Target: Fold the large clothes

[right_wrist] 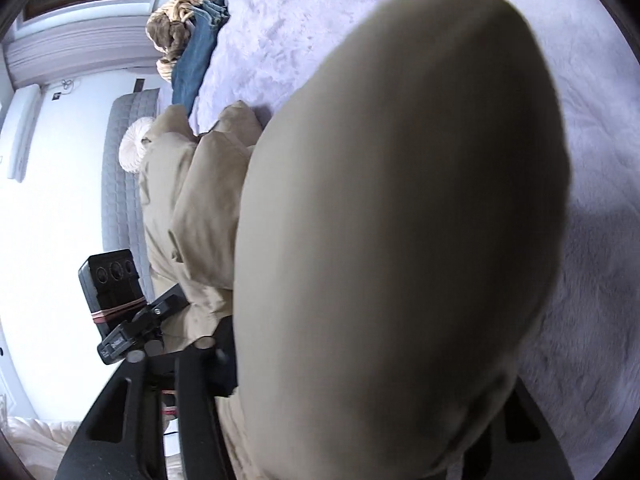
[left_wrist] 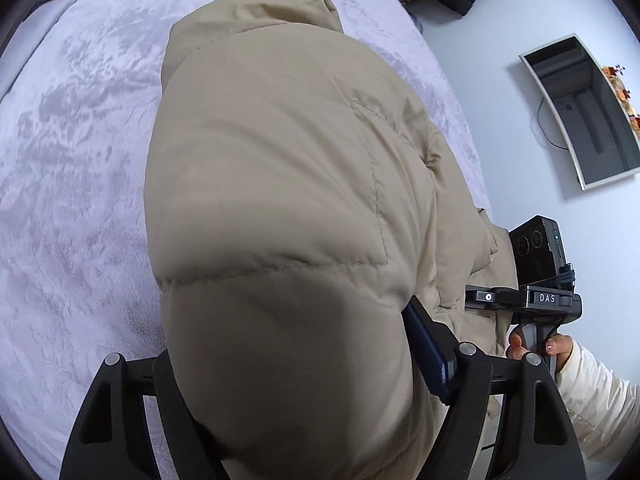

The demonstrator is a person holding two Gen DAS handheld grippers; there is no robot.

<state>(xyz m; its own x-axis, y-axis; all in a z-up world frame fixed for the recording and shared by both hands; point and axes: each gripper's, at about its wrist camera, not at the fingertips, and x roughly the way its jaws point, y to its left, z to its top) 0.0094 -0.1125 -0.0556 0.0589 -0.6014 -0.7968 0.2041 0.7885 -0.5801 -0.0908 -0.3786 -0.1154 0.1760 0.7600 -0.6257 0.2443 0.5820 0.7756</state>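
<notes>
Beige puffer jacket (left_wrist: pixel 280 184) fills both views, bulging up right between each pair of fingers and spreading away over the pale lilac blanket (left_wrist: pixel 72 168) that covers the bed. In the left wrist view the left gripper (left_wrist: pixel 288 368) has a fat quilted fold of the jacket wedged in its jaws; the blue-padded finger (left_wrist: pixel 430 354) presses into the cloth on one side, the other finger is buried under the padding, so it is clamped on the jacket. Just beside the jacket's near edge in that same view sits the right gripper (left_wrist: pixel 520 300), a hand (left_wrist: pixel 536 350) in a cream sleeve (left_wrist: pixel 600 404) wrapped round its handle. Over to the right wrist view: the right gripper (right_wrist: pixel 360 392) likewise has a big rounded bulge of the jacket (right_wrist: pixel 400 220) packed between its fingers, cloth tight against the inner side of the dark finger (right_wrist: pixel 200 400), gripping it. The left gripper (right_wrist: pixel 132 320) shows just beside the jacket's crumpled folds. Well beyond the jacket, at the far edge of the blanket (right_wrist: pixel 580 280), lie folded blue jeans (right_wrist: pixel 198 56) touching a tan knitted garment (right_wrist: pixel 180 24).
</notes>
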